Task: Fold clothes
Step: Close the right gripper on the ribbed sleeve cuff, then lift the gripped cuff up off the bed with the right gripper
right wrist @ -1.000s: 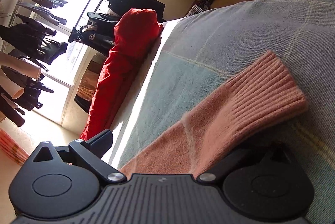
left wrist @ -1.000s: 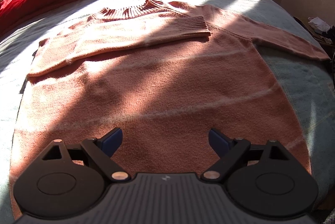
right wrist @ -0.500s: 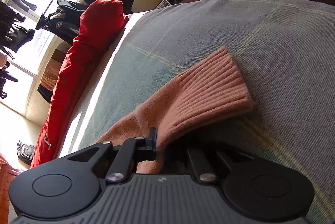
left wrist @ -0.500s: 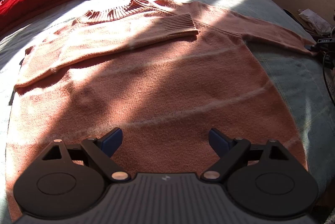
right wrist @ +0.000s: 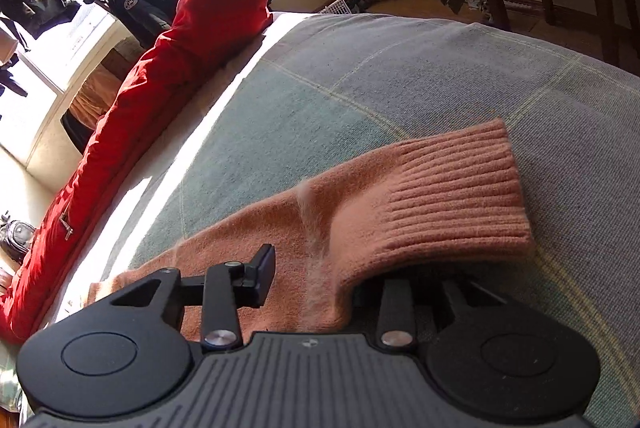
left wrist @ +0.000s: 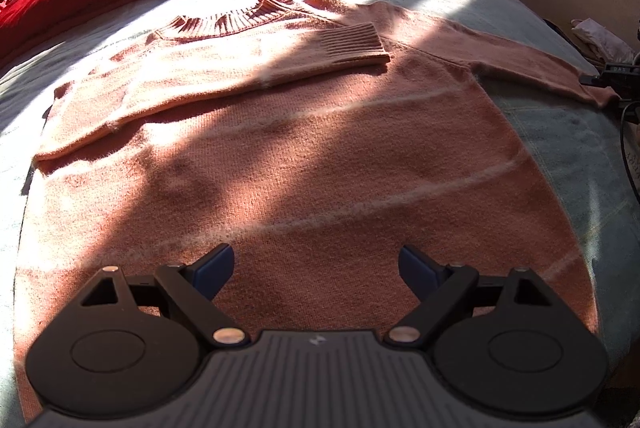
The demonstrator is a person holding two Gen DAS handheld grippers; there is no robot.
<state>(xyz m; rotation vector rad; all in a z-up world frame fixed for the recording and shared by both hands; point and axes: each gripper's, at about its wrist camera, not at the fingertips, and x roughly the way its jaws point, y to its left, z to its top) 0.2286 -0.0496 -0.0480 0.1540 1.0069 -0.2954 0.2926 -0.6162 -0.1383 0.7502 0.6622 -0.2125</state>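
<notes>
Salmon sweater (left wrist: pixel 304 164) lies flat under the wide left tool (left wrist: pixel 316 268); right tool (right wrist: pixel 320 280) pinches its sleeve (right wrist: pixel 400 204).

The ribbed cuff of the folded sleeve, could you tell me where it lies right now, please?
In the left wrist view, the ribbed cuff lies on the sweater chest, right of centre, just below and right of the collar.

Left gripper (left wrist: pixel 316 266) low centre of frame, jaws spread wide, right gripper (right wrist: pixel 320 278) at bottom centre, jaws clamped on sleeve (right wrist: pixel 360 212)
</notes>
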